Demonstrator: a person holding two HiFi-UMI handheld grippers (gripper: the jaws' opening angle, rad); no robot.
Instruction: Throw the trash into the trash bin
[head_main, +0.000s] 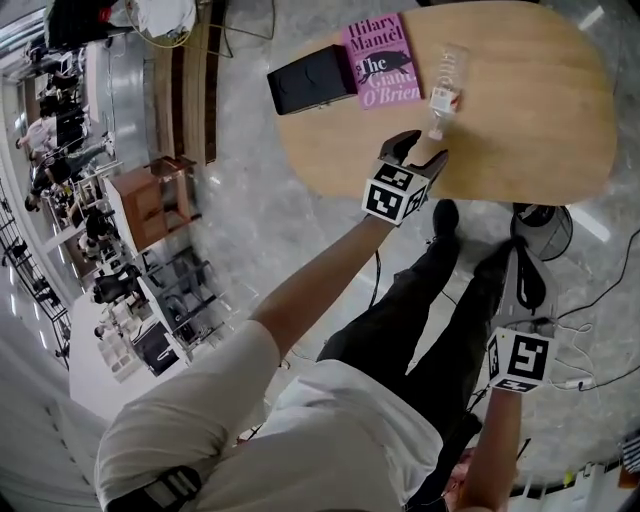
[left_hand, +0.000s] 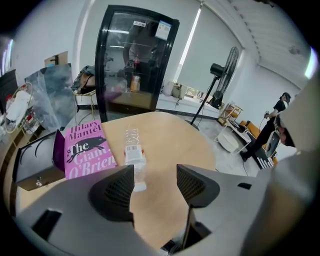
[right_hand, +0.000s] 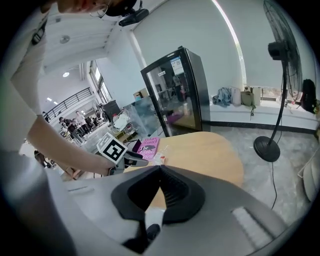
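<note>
Clear plastic bottle (head_main: 446, 86) lies on its side on the wooden surface (head_main: 540, 110), just beside a pink book (head_main: 378, 62). Left hand-held gripper (head_main: 420, 150) is near the bottle's cap end, jaws spread, nothing between them. Right hand-held gripper (right_hand: 160, 169) is off the surface, jaws pressed together, empty.

Table (head_main: 540, 100) bare right of bottle (head_main: 447, 85); book (head_main: 378, 62) left.

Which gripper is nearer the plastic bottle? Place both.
Left. The left gripper, open, is at the table edge just short of the bottle; the right gripper is off the table, over the floor.
</note>
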